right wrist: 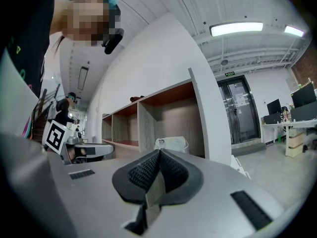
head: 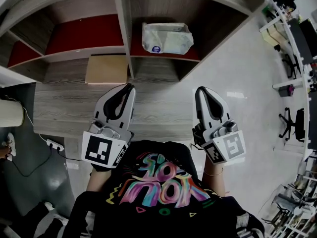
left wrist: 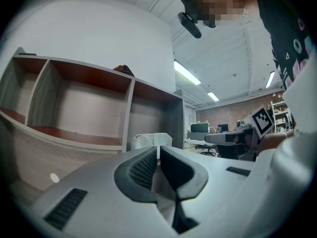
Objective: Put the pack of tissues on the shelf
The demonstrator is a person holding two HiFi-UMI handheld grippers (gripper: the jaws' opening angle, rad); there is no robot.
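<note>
The pack of tissues [head: 167,37], white and crinkled, lies in the red-floored right compartment of the wooden shelf [head: 123,29]. My left gripper [head: 130,87] and right gripper [head: 199,89] hover side by side over the grey wooden top, well short of the pack, both shut with nothing between their jaws. In the left gripper view the pack of tissues [left wrist: 148,141] shows just beyond the closed left gripper [left wrist: 158,148], inside the shelf [left wrist: 130,108]. The right gripper view has the pack of tissues [right wrist: 172,144] beyond the closed right gripper [right wrist: 159,152], in the end bay of the shelf [right wrist: 143,128].
A flat tan board [head: 106,69] lies on the grey wooden top [head: 69,108] in front of the left compartment. A white cylinder [head: 10,112] and a power strip [head: 52,144] sit at the left. Office chairs [head: 292,123] and desks stand on the pale floor at the right.
</note>
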